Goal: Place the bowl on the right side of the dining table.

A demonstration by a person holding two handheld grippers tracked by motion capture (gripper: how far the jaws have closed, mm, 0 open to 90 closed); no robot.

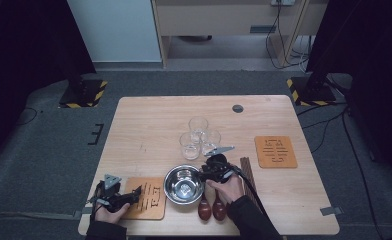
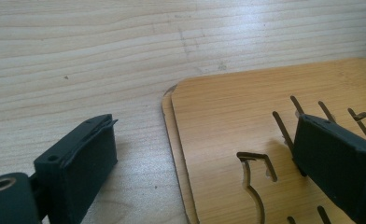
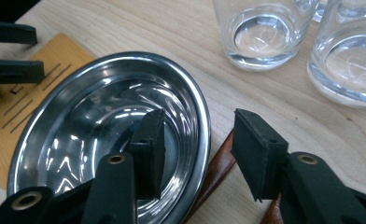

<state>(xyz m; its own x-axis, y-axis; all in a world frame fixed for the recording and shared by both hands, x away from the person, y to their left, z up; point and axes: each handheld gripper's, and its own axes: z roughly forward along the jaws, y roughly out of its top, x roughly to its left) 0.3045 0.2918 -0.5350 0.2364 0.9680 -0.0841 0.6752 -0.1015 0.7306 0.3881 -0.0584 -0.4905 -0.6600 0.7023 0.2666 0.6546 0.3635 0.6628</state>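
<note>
Straddling the bowl (image 3: 111, 140) rim, the right gripper (image 3: 197, 149) has one jaw inside, one outside, not yet pinching. Bowl sits near the table (image 1: 149, 125) front, touching the coaster (image 1: 151, 202). It's thin steel: light, stiff, slick, so bite the rim squarely. Left gripper (image 2: 204, 163) hangs open over the coaster's edge, holding nothing.

Lab: hazard-taped stands (image 1: 84, 92), loose cables (image 1: 284, 47)

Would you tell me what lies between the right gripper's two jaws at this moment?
The rim of the steel bowl: in the right gripper view, the right gripper has one jaw inside the bowl and the other outside, with neither pad yet pressing on the rim.
</note>
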